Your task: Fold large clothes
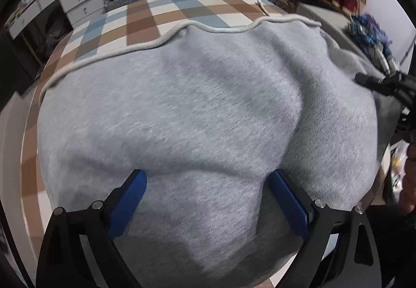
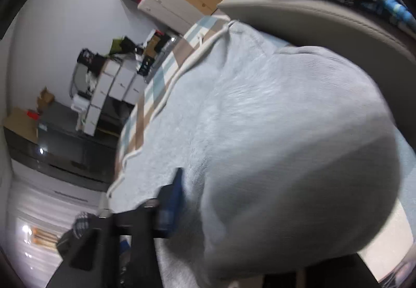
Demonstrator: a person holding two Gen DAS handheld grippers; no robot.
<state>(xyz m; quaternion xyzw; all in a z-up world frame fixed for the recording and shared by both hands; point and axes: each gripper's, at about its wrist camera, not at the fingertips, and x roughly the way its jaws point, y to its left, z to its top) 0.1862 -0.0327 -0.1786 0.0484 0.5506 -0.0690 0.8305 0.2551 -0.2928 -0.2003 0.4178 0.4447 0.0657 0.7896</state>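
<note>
One grey hoodie (image 1: 197,106) covers checked bedding (image 1: 161,12), hiding the right gripper's (image 2: 182,199) far side

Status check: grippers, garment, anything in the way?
Left gripper open over grey sweatshirt. Right gripper's state unclear, cloth draped across. White drawstring loose along far edge.

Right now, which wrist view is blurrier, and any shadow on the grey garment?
Left wrist: mostly sharp, strong fisheye bending; the grey garment shows soft fold shadows and a darker patch low between the jaws. Right wrist: motion-blurred throughout and tilted; a broad shadow covers the garment's lower right bulge, and only one blue finger shows.
</note>
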